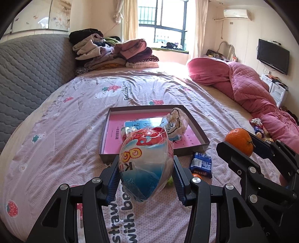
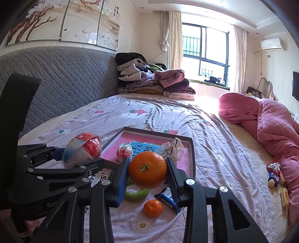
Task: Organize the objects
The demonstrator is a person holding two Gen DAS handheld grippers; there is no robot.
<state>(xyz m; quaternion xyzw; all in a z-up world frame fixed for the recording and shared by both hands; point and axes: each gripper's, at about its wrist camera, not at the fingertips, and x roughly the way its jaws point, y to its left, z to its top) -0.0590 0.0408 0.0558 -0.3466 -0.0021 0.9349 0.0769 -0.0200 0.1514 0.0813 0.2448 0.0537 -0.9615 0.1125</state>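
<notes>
Both tongs hang just short of the shallow grey pink-lined cardboard tray (image 2: 192, 158) ahead on the bed, the left gripper (image 1: 146, 179) pinching a crinkly red-and-blue plastic snack bag (image 1: 147, 160), the right gripper (image 2: 147, 175) pinching a round orange mandarin (image 2: 147, 169) nearer its front wall

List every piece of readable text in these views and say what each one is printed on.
"straw… with be…": bedsheet, partly hidden behind the left gripper.
"Eat strawberries with bears": same bedsheet, farther off, only roughly legible.
"Ge…": cut off, on the left gripper's body.
Snack bag, blue packet, box lining, blue book, wall painting: print unreadable.
</notes>
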